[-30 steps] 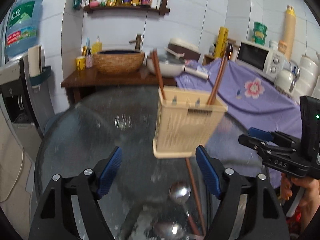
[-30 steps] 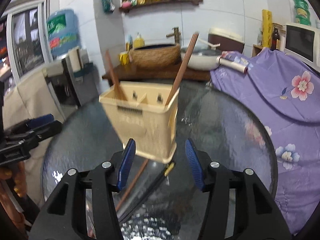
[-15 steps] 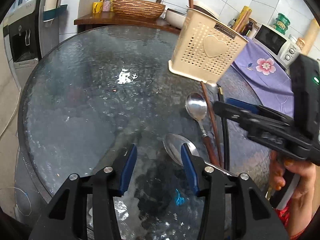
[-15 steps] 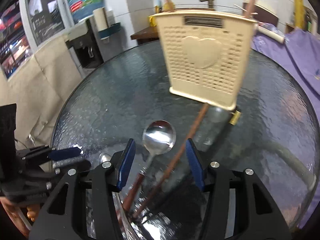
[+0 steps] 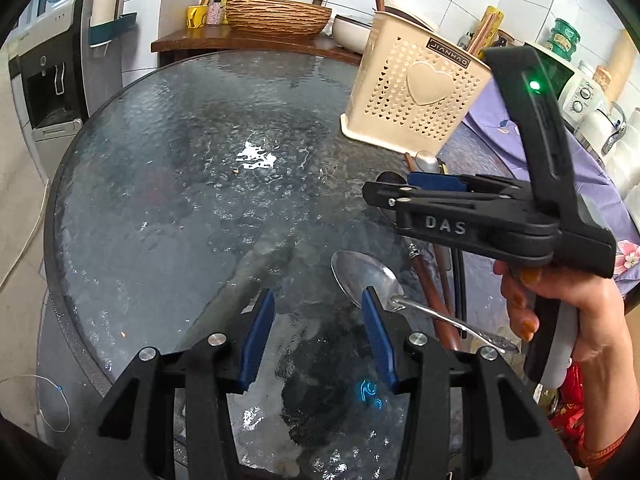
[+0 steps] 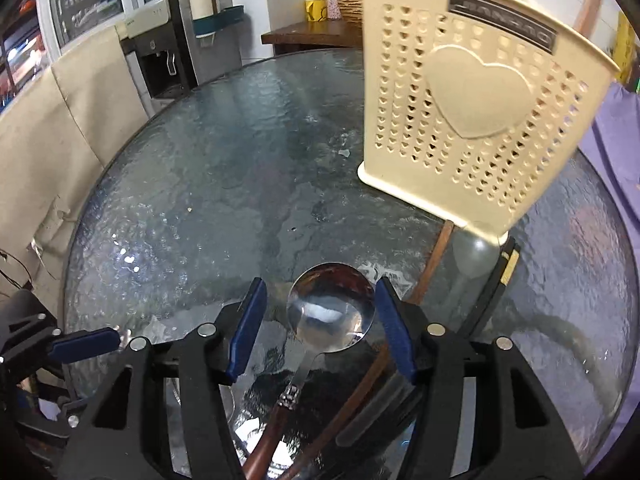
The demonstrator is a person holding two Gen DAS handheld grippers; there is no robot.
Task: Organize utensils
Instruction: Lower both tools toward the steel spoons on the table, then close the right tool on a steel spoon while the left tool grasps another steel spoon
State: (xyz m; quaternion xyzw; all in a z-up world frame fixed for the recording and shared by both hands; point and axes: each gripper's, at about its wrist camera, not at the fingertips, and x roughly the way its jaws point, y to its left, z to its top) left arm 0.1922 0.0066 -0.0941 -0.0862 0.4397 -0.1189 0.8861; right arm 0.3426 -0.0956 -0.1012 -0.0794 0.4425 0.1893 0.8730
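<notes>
A cream perforated utensil holder [image 5: 416, 96] stands on the round glass table [image 5: 180, 200] with brown chopsticks in it. My left gripper [image 5: 318, 320] hangs open just above the glass. Its right pad [image 5: 376, 336] is over the neck of an all-metal spoon [image 5: 364, 276], and nothing lies between the pads. My right gripper [image 6: 320, 320] straddles the bowl of a wooden-handled spoon [image 6: 330, 312]. Its jaws are opening and the pads stand clear of the bowl. A brown chopstick [image 6: 432, 272], a black chopstick [image 6: 504, 268] and another spoon bowl [image 6: 474, 256] lie by the holder's base.
A hand holds the right gripper [image 5: 378, 188] close beside my left one. A water dispenser [image 5: 52, 80] stands beyond the table's left edge. A purple flowered cloth [image 5: 500, 128] covers the counter on the right. A woven basin [image 5: 276, 16] sits on a wooden shelf behind.
Both grippers have come down and tilted toward the table. The left jaws have narrowed. The right gripper has moved over the wooden-handled spoon, and its jaws have widened a little.
</notes>
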